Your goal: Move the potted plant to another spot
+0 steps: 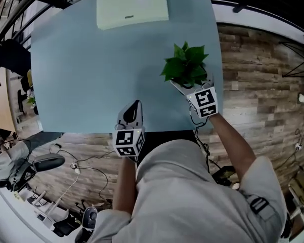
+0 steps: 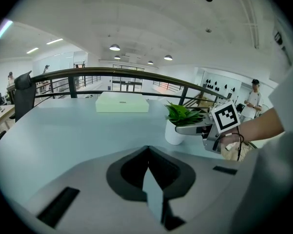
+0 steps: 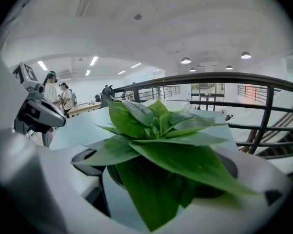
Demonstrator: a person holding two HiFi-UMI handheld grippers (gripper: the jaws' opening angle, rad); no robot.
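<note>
The potted plant [image 1: 186, 65] stands near the right edge of the blue table [image 1: 91, 75], towards the person's side, its white pot apparently resting on the surface. The right tongs [image 1: 192, 81] are spread wide with one arm on either side of the pot, just under the leaves, and seem to grip it. The left tongs [image 1: 134, 108] are pressed together and empty, low over the table's near edge, well apart from the plant. A flat pale green box [image 1: 131, 4] lies at the far edge.

This looks like the grasp step, with the carry not yet begun. The next move calls for a level lift, keeping the pot upright, towards the open middle or left of the table.
</note>
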